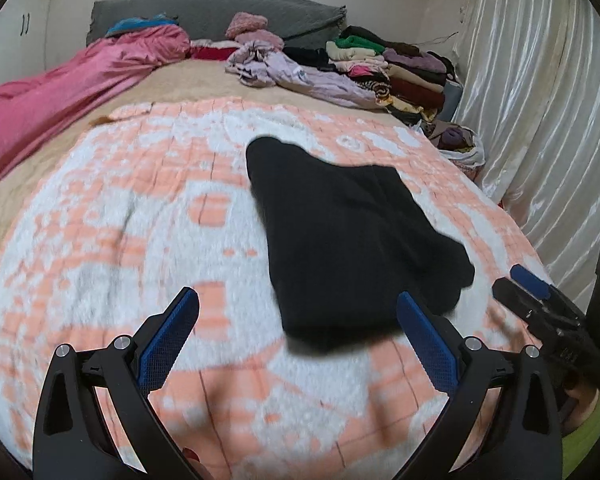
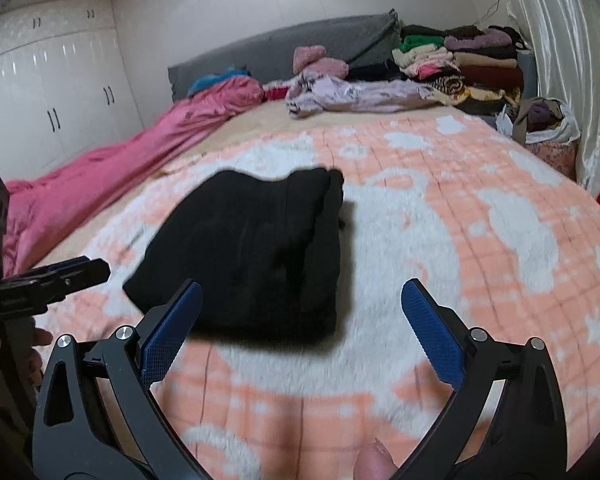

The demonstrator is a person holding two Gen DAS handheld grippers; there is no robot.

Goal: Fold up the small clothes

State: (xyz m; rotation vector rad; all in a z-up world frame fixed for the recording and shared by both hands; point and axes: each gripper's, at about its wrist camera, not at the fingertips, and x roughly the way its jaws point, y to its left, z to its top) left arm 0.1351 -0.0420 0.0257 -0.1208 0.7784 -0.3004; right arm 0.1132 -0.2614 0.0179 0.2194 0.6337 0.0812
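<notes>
A folded black garment (image 1: 340,236) lies flat on the orange-and-white blanket (image 1: 140,240); the right wrist view shows the same black garment (image 2: 256,252) ahead and to the left. My left gripper (image 1: 298,302) hangs open just short of its near edge, nothing between the blue pads. My right gripper (image 2: 302,294) is open too, off the cloth's near right corner, holding nothing. The right gripper (image 1: 528,288) shows at the right edge of the left wrist view, and the left gripper (image 2: 72,270) at the left edge of the right wrist view.
A stack of folded clothes (image 1: 396,68) and a loose lilac garment (image 1: 292,72) sit at the far end of the bed by the grey headboard (image 1: 220,12). A pink duvet (image 1: 60,96) runs along the left side. A white curtain (image 1: 540,100) hangs on the right. A bag of clothes (image 2: 548,124) stands beside it.
</notes>
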